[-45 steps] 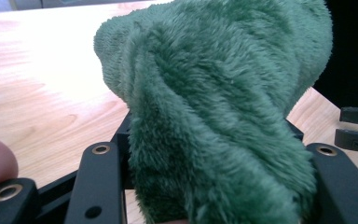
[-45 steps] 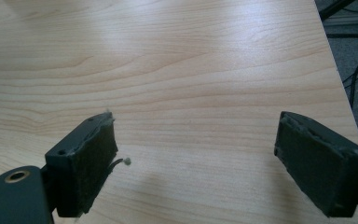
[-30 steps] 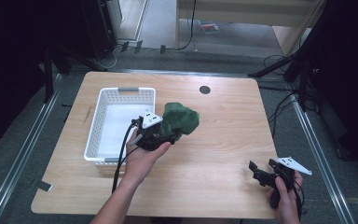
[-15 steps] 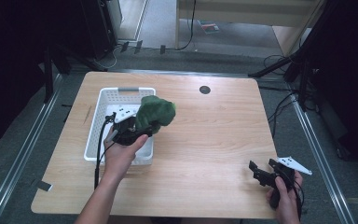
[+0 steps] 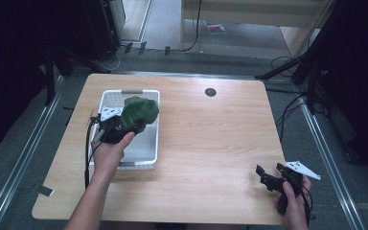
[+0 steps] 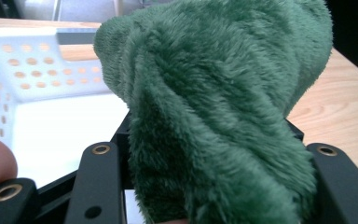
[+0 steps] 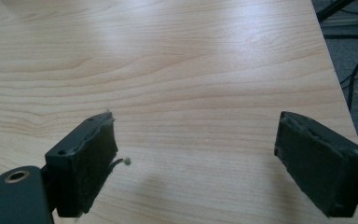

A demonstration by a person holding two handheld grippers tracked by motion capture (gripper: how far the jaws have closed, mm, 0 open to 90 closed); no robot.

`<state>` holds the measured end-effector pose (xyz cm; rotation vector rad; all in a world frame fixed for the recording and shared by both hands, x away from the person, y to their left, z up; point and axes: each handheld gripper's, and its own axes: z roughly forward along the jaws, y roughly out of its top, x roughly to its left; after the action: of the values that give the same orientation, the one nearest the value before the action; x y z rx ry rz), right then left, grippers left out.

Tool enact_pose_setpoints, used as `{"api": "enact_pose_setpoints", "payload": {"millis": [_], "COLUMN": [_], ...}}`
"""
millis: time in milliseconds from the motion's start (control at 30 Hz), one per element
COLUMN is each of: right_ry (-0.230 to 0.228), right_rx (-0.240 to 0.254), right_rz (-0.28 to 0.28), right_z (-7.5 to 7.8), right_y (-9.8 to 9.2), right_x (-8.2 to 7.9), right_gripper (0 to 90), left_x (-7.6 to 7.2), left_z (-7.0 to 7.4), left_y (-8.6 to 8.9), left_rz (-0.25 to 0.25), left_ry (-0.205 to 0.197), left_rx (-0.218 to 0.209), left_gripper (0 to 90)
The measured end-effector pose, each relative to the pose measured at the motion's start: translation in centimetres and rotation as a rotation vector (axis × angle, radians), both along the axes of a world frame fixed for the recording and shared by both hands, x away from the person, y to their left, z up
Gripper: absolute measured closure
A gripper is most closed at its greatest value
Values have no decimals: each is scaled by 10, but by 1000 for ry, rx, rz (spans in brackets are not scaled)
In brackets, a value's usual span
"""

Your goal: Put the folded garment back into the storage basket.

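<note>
A fuzzy green cloth (image 5: 140,111) hangs bunched over the white plastic basket (image 5: 148,158) at the table's left. My left gripper (image 5: 124,127) is shut on the green cloth, holding it above the basket's inside. In the left gripper view the green cloth (image 6: 223,107) bulges up between the two black jaws, with the basket's perforated wall (image 6: 32,70) behind it. My right gripper (image 5: 268,178) rests near the table's front right corner, held by a hand. In the right gripper view my right gripper (image 7: 196,158) stands open, with bare wood between its padded jaws.
The wooden table (image 5: 220,134) has a round black grommet (image 5: 210,92) near its far edge. Metal rails run along the floor on both sides. Cables and stand legs lie on the floor behind and to the right of the table.
My left gripper has carried the green cloth leftward from the table's middle to above the basket. The right gripper has stayed where it was.
</note>
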<state>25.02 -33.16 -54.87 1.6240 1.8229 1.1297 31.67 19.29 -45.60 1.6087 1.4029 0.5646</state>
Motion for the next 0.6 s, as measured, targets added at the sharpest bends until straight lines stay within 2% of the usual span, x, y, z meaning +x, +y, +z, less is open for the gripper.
{"api": "enact_pose_setpoints", "payload": {"millis": [133,200,267,300,333,367,467,600], "right_ry": [1,1,1,0,0,-1,-2,0], "right_rx": [2,2,1,2,2,2,3,2], "right_rz": [-2,-2,-2,-2,-2,-3,-3,-5], "right_z": [0,0,0,0,0,0,0,0], "right_y": [0,0,0,0,0,0,0,0], "right_x": [0,0,0,0,0,0,0,0], "right_gripper": [130,131,130,130,130,130,130,130], "left_x": [11,13,19,23,23,26,30,37], "left_z": [-6,-7,-10,-14,-14,-18,-22,-29], "left_y": [12,14,17,19,19,21,22,22], "left_rz": [50,57,78,107,107,124,124,125], "left_ry": [16,16,27,54,54,77,95,143], "left_rx": [-2,9,43,67,67,84,89,105], "left_gripper": [464,464,463,463,463,463,462,458]}}
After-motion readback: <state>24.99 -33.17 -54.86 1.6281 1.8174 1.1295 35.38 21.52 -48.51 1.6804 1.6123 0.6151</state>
